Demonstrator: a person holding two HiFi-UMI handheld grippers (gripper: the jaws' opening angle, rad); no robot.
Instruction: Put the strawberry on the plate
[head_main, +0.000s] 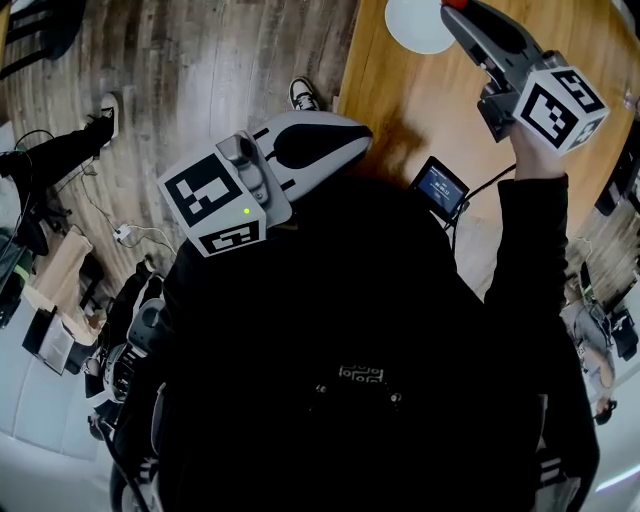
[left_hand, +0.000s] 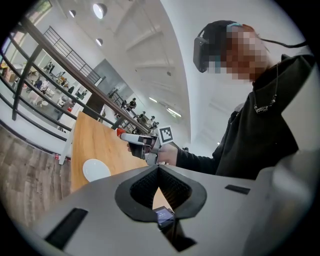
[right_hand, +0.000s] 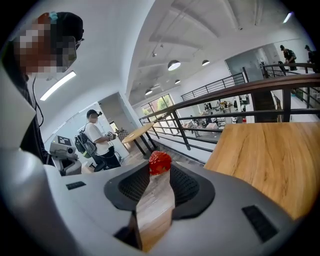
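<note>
A red strawberry (right_hand: 160, 162) is pinched between the tips of my right gripper (right_hand: 160, 168), which is shut on it and held up in the air. In the head view the right gripper (head_main: 453, 10) hovers at the top edge, right beside the white plate (head_main: 415, 22) on the wooden table (head_main: 420, 100). The left gripper view shows the same strawberry (left_hand: 120, 132) above and right of the plate (left_hand: 96, 169). My left gripper (left_hand: 159, 169) is shut with nothing in it, and in the head view the left gripper (head_main: 362, 134) is close to my chest, at the table's near edge.
A small device with a lit screen (head_main: 440, 187) sits on a cable near the table edge. A person's shoe (head_main: 305, 95) stands on the wooden floor by the table. Boxes and cables (head_main: 60, 290) lie at the left. A person with a backpack (right_hand: 97, 137) stands far off.
</note>
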